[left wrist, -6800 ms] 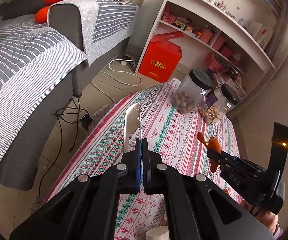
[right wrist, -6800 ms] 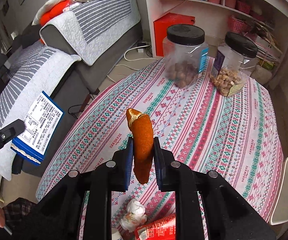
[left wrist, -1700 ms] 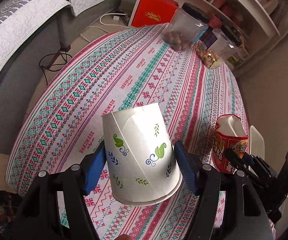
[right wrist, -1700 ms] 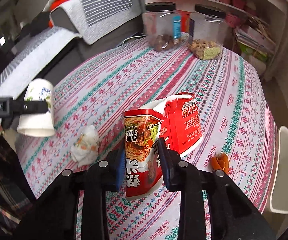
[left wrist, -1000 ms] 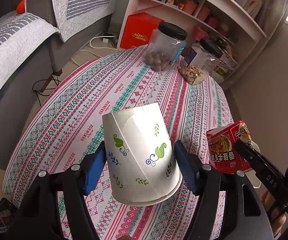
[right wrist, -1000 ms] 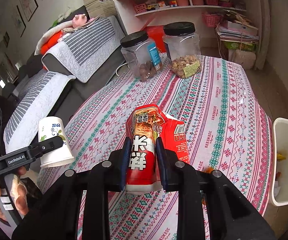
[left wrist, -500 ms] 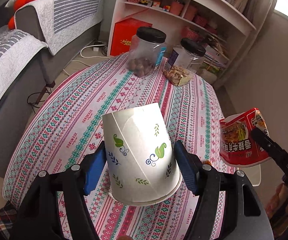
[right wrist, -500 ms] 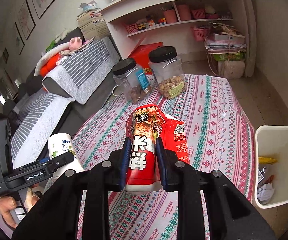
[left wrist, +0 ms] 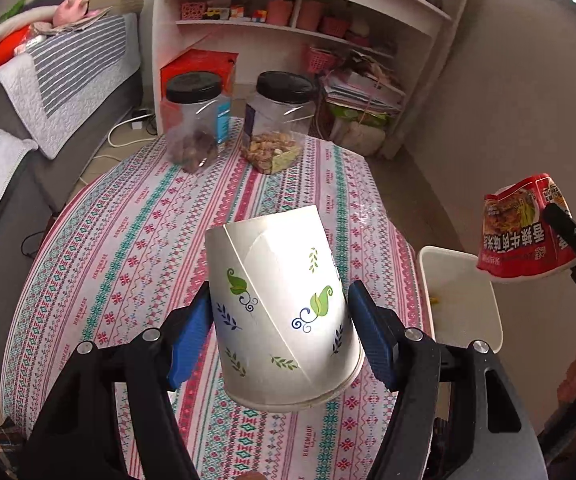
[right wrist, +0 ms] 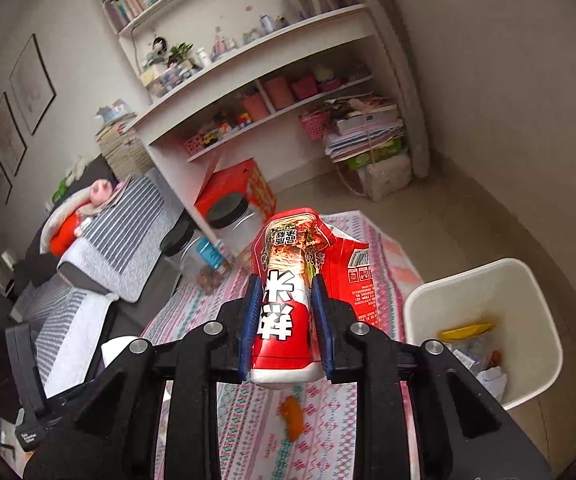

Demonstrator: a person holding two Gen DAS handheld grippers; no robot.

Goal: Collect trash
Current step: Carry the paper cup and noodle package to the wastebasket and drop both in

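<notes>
Lifted higher than a moment ago, the right gripper [right wrist: 284, 320] now carries the red noodle carton [right wrist: 288, 300] past the table [left wrist: 136, 240] edge; the white bin [right wrist: 528, 280], holding scraps, sits below-right of its jaws. Left gripper [left wrist: 284, 332] clamps the inverted paper cup [left wrist: 280, 312], two jars [left wrist: 196, 120] beyond. An orange scrap [right wrist: 292, 416] lies beneath the carton.

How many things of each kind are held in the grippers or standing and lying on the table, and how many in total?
Paper cup, in the left gripper: 1
Red noodle packet, in the right gripper: 1
Black-lidded jars on the table: 2
Orange scrap on the table: 1
Total: 5
</notes>
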